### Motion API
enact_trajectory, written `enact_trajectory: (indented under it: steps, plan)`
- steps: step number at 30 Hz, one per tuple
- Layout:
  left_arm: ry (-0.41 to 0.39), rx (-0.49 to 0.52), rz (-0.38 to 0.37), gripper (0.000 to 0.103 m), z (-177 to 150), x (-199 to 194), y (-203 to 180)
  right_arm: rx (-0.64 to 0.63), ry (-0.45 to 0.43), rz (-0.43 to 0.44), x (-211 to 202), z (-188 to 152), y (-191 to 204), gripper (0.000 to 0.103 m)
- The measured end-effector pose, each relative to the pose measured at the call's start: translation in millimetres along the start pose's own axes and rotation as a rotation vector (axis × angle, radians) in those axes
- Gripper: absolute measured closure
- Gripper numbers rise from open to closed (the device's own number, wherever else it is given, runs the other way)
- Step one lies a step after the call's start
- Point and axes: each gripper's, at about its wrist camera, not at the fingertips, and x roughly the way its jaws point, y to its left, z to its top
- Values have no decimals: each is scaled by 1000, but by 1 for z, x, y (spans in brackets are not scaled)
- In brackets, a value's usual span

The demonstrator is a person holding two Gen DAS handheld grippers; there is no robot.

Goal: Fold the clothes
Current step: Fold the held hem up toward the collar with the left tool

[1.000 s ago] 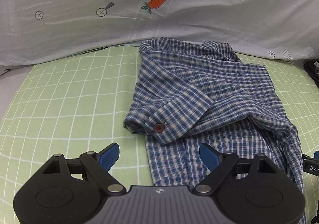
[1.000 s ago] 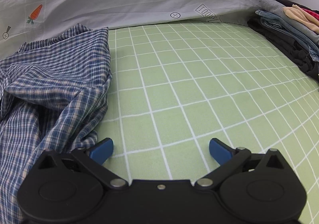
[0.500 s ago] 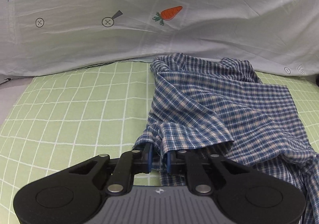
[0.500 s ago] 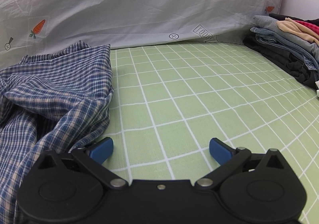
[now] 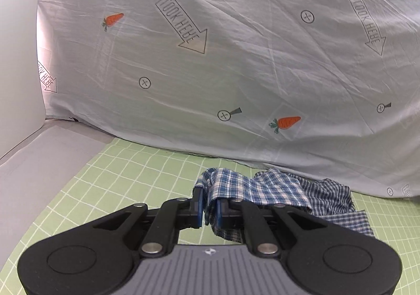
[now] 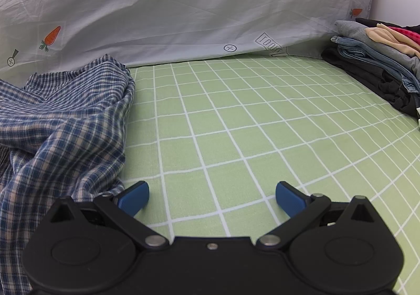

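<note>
A blue and white plaid shirt (image 5: 262, 187) lies on the green checked sheet (image 5: 136, 177). My left gripper (image 5: 209, 209) is shut on the shirt's sleeve cuff and holds it lifted above the sheet; the cloth trails right and down from the jaws. In the right wrist view the shirt (image 6: 60, 121) lies bunched at the left. My right gripper (image 6: 212, 196) is open and empty, low over the sheet (image 6: 249, 124), with its left fingertip (image 6: 134, 195) just beside the shirt's edge.
A grey printed cloth with carrots and arrows (image 5: 236, 58) hangs behind the sheet. A stack of folded clothes (image 6: 378, 58) sits at the far right. A grey surface (image 5: 34, 163) borders the sheet on the left.
My left gripper closed on the sleeve cuff and has raised it, tilting the view up toward the backdrop. My right gripper stayed open and barely moved.
</note>
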Motion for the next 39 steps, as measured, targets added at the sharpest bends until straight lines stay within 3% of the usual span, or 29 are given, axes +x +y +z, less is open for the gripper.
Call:
enact_trajectory:
  steps: [7,11,16,21,22,24,26,31,34,36,38,39]
  plan:
    - [11,-96,80,92,1,-6,26,1,-1,2,0,-1,0,0]
    - [102,-209,134,92,-23,6,52,2,1,7,1,0,1,0]
    - [192,-300,155,92,-50,16,74,24,16,73,12,27,4,0]
    - [269,-359,177,92,-70,29,86,46,31,138,22,54,7,9]
    - [284,-369,180,92,-74,32,89,50,34,151,24,60,7,12]
    - [317,-395,184,92,-80,39,93,58,41,190,30,73,10,31]
    - [340,-416,187,92,-84,45,96,63,49,277,44,92,19,43]
    - [370,-402,194,87,-89,56,94,87,93,428,80,121,43,46]
    - [387,-394,197,87,-91,62,92,44,141,441,99,123,58,49]
    - [387,-388,190,88,-91,64,91,23,154,440,103,121,61,79]
    - [381,-381,178,91,-91,65,90,2,168,438,107,118,64,96]
    - [371,-369,174,92,-88,64,88,-8,175,437,109,117,66,98]
